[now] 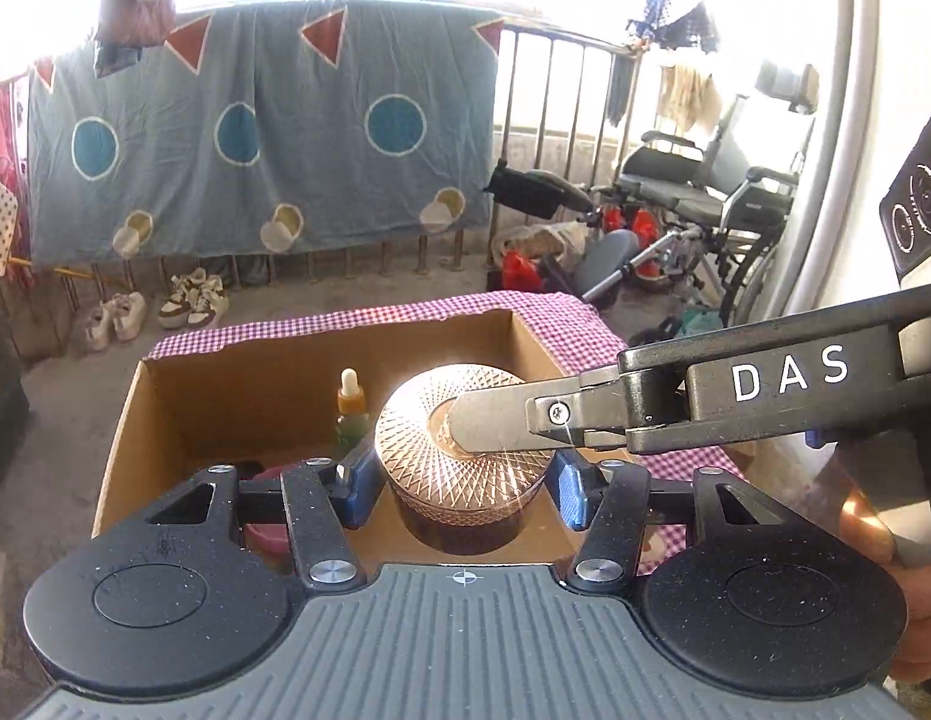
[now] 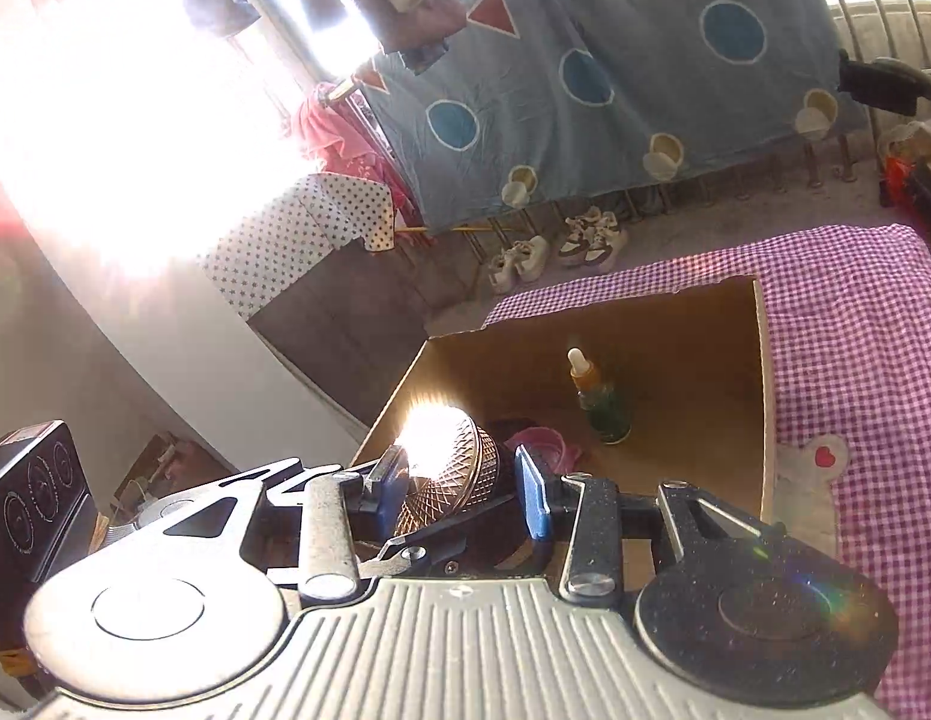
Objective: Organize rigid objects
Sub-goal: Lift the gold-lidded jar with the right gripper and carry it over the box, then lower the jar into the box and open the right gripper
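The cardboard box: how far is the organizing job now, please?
Done: a dropper bottle stands upright in the cardboard box, and a pink item lies on its floor. In hand: both the left gripper and the right gripper hold the patterned round tin over the box. Left: setting it down and letting go.

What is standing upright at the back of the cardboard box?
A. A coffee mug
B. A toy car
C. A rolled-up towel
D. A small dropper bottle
D: a small dropper bottle with a pale rubber bulb stands upright on the floor of the cardboard box, behind the round patterned tin.
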Motion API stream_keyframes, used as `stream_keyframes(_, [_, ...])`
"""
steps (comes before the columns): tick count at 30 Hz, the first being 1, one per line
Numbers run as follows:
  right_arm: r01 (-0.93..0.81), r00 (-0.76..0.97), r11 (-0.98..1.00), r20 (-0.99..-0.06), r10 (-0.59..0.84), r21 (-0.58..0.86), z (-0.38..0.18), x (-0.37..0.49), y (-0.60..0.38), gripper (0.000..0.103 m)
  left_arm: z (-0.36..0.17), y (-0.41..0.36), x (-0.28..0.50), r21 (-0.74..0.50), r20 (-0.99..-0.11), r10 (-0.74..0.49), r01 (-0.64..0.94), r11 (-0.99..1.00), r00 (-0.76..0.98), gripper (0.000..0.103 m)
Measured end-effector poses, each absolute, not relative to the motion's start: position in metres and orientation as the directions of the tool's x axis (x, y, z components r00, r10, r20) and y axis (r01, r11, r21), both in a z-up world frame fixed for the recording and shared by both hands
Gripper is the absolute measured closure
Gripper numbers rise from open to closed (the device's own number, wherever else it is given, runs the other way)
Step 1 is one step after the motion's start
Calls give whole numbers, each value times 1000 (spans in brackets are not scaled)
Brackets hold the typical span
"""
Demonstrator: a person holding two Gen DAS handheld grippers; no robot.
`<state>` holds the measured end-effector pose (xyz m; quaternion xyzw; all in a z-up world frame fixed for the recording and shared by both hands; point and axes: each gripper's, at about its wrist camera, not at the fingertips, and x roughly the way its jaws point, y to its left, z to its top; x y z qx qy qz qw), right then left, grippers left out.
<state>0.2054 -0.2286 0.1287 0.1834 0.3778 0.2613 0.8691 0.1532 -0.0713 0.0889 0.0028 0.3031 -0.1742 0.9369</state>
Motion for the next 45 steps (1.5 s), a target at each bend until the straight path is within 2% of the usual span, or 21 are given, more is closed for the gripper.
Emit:
stream_keyframes(6, [-270,431,820,-698,571,505,100,286,-210,59,55,-53,222,-271,-714,-338,204,941,613,48])
stream_keyframes(11, [-264,341,840,-769,541,474,71,323,-201,59,29,-49,255,-300,-782,-325,136,944,532,48])
stream_keyframes(17, [-268,292,859,-814,503,435,46,344,-193,59,13,-43,273,-326,-825,-319,67,943,466,47])
stream_keyframes(25, [-256,262,862,-827,497,437,33,355,-194,59,1,-41,283,-353,-853,-326,9,935,409,45])
stream_keyframes(32, [-245,263,849,-810,524,469,26,358,-199,59,2,-41,282,-375,-840,-345,9,927,419,40])
stream_keyframes(37, [-255,328,831,-765,555,494,42,346,-207,59,15,-41,269,-386,-808,-360,42,921,466,30])
stream_keyframes(41, [-247,413,800,-687,598,547,68,319,-225,59,35,-45,244,-373,-774,-369,100,922,514,23])
stream_keyframes(45, [-246,512,758,-583,631,604,98,274,-251,59,56,-45,208,-363,-727,-395,174,915,561,20])
